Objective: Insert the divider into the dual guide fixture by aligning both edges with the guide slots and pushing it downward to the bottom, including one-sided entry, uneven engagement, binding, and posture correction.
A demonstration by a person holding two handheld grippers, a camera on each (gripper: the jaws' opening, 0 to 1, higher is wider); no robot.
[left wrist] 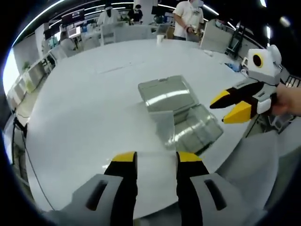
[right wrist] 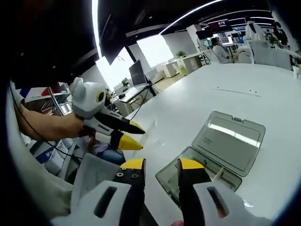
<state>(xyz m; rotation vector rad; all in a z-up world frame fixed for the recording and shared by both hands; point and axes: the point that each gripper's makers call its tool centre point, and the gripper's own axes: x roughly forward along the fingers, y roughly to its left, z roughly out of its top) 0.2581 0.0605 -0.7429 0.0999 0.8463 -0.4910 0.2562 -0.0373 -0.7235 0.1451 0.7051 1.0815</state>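
Note:
A clear plastic box lies open on the white table, its lid (left wrist: 167,92) folded back flat and its base (left wrist: 200,127) beside it. A clear upright panel (left wrist: 162,128) stands at the base's near corner; I cannot tell whether it is the divider. My left gripper (left wrist: 156,159) is open just short of the box with nothing between its jaws. My right gripper (left wrist: 228,108) hovers open at the box's right side, held by a hand. In the right gripper view its own jaws (right wrist: 162,165) stand open over the base (right wrist: 188,175), with the lid (right wrist: 230,137) beyond and the left gripper (right wrist: 138,137) open at the left.
The round white table (left wrist: 89,108) stretches far behind the box, with its edge (left wrist: 221,157) close to the box base. Grey chairs (left wrist: 263,165) stand by the near edge. People and desks with monitors (right wrist: 225,40) are across the room.

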